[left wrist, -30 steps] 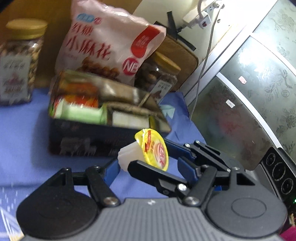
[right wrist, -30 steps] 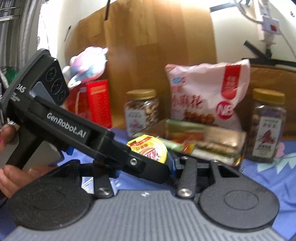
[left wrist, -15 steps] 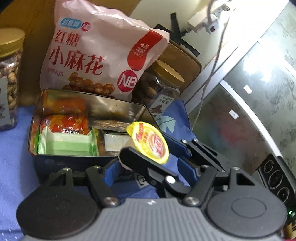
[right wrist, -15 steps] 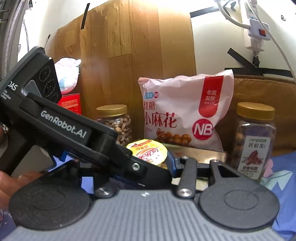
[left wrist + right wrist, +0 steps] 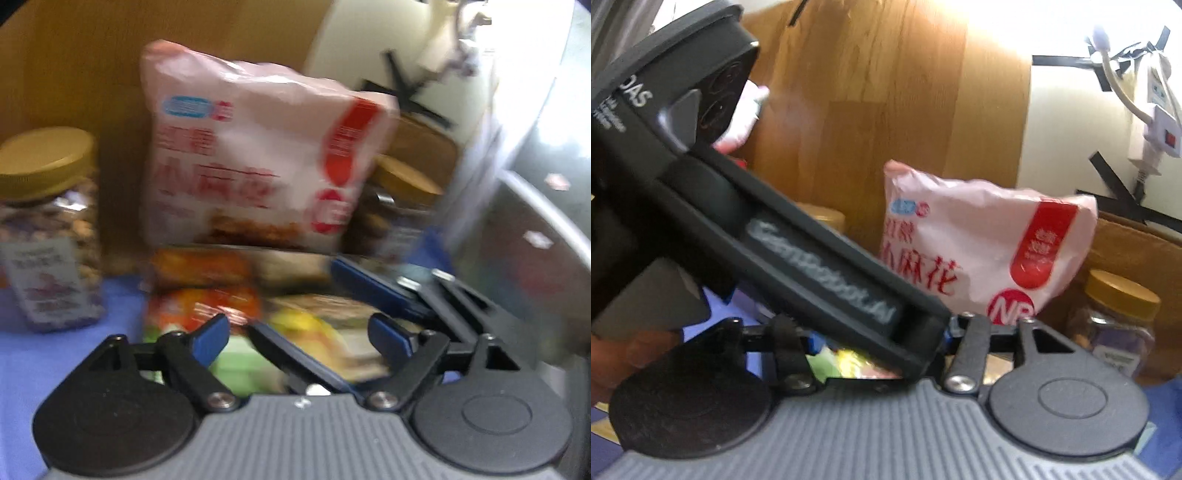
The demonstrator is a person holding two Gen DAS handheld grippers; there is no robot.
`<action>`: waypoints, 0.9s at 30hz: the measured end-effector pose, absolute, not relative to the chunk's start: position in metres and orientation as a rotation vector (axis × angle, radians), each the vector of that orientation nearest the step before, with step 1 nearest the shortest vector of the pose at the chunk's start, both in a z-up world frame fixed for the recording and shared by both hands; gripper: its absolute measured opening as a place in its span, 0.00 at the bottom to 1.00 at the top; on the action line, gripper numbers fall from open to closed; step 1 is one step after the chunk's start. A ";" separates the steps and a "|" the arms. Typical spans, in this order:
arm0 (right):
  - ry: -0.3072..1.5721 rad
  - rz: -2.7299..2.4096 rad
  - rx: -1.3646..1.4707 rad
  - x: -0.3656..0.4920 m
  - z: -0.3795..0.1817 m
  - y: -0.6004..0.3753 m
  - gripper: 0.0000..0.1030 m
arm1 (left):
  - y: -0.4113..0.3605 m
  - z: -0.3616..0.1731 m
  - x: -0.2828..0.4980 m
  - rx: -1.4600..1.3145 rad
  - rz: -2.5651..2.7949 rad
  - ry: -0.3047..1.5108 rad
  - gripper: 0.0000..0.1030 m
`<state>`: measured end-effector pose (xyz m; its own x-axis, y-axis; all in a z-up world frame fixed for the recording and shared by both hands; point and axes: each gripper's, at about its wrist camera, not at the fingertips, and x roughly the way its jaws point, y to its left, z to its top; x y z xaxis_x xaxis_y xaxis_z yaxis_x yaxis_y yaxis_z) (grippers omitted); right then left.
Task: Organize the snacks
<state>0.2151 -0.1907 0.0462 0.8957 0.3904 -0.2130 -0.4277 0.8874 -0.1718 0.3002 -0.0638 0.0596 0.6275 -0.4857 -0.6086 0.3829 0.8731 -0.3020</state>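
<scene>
The left wrist view is blurred by motion. My left gripper [image 5: 299, 328] is open over the snack tin [image 5: 207, 291]. The yellow-lidded jelly cup [image 5: 306, 326] lies below it among the packets in the tin, no longer held. In the right wrist view the left gripper's black body [image 5: 798, 258] crosses in front of my right gripper [image 5: 882, 354]; a bit of the cup's yellow lid [image 5: 855, 365] shows under it. The right gripper's fingers are hidden, so its state is unclear.
A pink snack bag [image 5: 258, 162] leans on the wooden board behind the tin. A gold-lidded nut jar [image 5: 48, 229] stands left, another jar [image 5: 399, 206] right. A blue cloth [image 5: 74, 350] covers the table. A patterned glass panel [image 5: 535, 221] runs along the right.
My left gripper moved forward and down over the tin, opened, and let go of the jelly cup, which now lies in the tin. The left gripper's body now blocks more of the right view.
</scene>
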 end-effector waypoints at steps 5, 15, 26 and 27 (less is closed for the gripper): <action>0.208 0.422 -0.160 0.210 0.045 -0.204 0.60 | -0.046 0.050 0.303 -0.222 -0.469 0.778 0.84; 0.229 0.428 -0.078 0.156 0.046 -0.213 0.63 | -0.044 0.073 0.227 -0.103 -0.419 0.667 0.85; 0.292 0.399 0.074 0.095 0.035 -0.226 0.64 | -0.056 0.071 0.145 0.056 -0.282 0.608 0.85; 0.305 0.398 0.082 0.093 0.034 -0.227 0.64 | -0.054 0.069 0.142 0.053 -0.281 0.618 0.85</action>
<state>0.0926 -0.2271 0.0343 0.8770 0.3934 -0.2760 -0.3689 0.9192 0.1381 0.1416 -0.0543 0.0693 0.7784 -0.2441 -0.5784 0.2756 0.9607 -0.0346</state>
